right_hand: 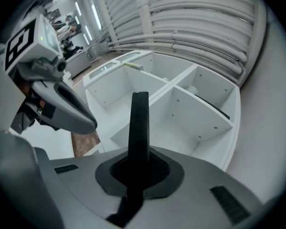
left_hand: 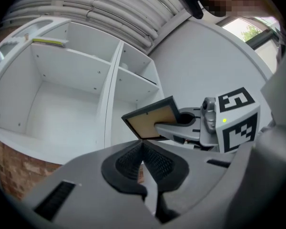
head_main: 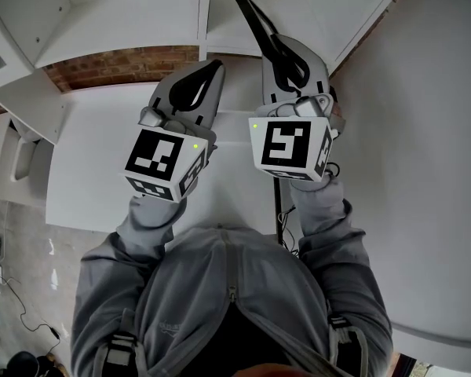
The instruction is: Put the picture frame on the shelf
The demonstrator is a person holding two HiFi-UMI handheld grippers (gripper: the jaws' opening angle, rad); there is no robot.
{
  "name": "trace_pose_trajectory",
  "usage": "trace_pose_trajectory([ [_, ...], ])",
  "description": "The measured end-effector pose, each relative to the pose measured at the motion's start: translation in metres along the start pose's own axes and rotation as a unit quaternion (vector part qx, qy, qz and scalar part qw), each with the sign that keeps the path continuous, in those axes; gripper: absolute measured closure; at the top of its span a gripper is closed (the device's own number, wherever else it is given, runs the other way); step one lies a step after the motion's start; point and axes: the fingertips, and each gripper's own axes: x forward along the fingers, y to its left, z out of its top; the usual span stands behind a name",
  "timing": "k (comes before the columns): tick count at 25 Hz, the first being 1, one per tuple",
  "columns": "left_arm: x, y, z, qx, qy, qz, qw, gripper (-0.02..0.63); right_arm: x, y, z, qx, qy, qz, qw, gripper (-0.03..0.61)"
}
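Clamping the frame (head_main: pixel 251 14) edge-on, the right gripper (head_main: pixel 289 60) holds it just before the shelf (head_main: pixel 125 22). Before the shelf too, the left gripper (head_main: pixel 200 81) has its jaws together, empty. The frame looks light, stiff and probably fragile; gripping its rim suits.

picture frame (head_main: pixel 257 23) in right gripper (head_main: pixel 292 63), left gripper (head_main: pixel 206 75) beside, shelf (head_main: pixel 125 14) ahead
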Motion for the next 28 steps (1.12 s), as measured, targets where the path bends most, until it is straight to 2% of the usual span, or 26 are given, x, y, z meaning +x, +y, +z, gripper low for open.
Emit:
trace_pose_trajectory([
  [4,0.0,0.006,-0.003,-0.001,0.0,0.001,1.0,0.606,0.016,0.013,-0.008,-0.073,0.028,0.009,0.997,0.545],
  [15,0.007,0.012,-0.003,-0.01,0.0,-0.005,0.9999,0.606,0.046,0.035,-0.021,-0.182,0.066,0.042,0.98,0.544],
  [21,0.01,0.009,-0.003,-0.01,-0.001,-0.021,0.9997,0.603,0.052,0.043,-0.025,-0.209,0.074,0.056,0.973,0.543],
  [25,0.016,0.011,-0.002,-0.008,0.005,-0.03,0.9995,0.526,0.059,0.045,-0.025,-0.221,0.071,0.064,0.971,0.541],
  [28,0.018,0.014,-0.003,-0.012,0.003,-0.023,0.9997,0.526,0.06,0.046,-0.025,-0.226,0.064,0.069,0.969,0.541],
])
